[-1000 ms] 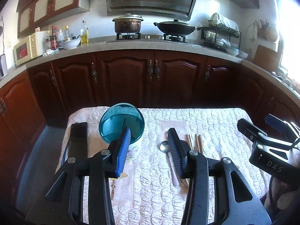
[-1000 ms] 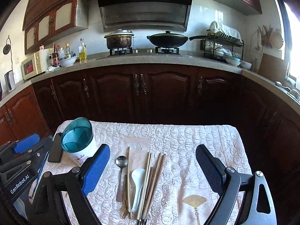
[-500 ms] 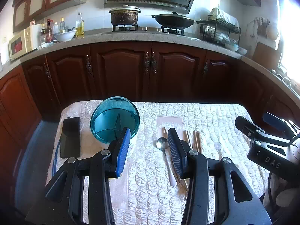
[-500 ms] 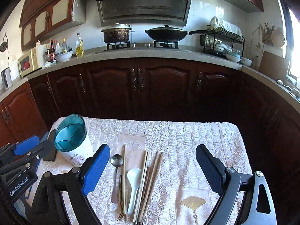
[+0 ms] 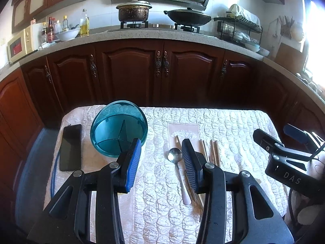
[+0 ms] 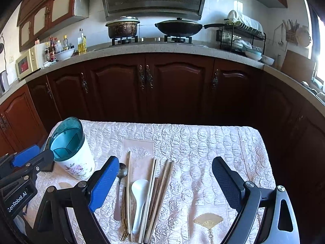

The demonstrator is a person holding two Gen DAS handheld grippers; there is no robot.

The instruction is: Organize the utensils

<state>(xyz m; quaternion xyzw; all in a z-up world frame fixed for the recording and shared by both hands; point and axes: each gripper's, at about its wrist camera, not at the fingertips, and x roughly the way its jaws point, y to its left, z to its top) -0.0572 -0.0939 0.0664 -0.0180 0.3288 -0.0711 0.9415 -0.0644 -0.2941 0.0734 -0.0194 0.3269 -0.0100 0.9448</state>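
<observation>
On the worktop [image 6: 223, 142], under a quilted pale-pink cloth, the utensils lie in a loose row near the front edge. Seen from the right wrist camera, a metal spoon [image 6: 121, 185] lies at the row's nine o'clock end, its bowl pointing to twelve. Beside it, toward three o'clock, come a thin pale chopstick [image 6: 128, 189], a white ceramic soup spoon [image 6: 138, 199] and a bundle of brown wooden chopsticks [image 6: 160, 191].

The white flowered utensil holder with a teal divided insert [image 6: 73, 152] stands upright at about ten o'clock from the row, apart from it. In the left wrist view the same holder [image 5: 118, 130] sits at eleven o'clock from the left gripper [image 5: 160, 162], with a black phone [image 5: 70, 147] flat on the cloth at the holder's nine o'clock.

The left gripper hangs above the cloth, its blue-padded jaws parted and empty, the metal spoon [image 5: 177, 168] showing in the gap between them. The right gripper [image 6: 165, 185] is spread wide and holds nothing; its jaws flank the whole utensil row.

Beyond the worktop, at twelve o'clock, run dark red-brown wooden cabinets [image 6: 146, 85], with a lidded steel pot [image 6: 122, 28] and a black wok [image 6: 178, 27] on the stove above.
</observation>
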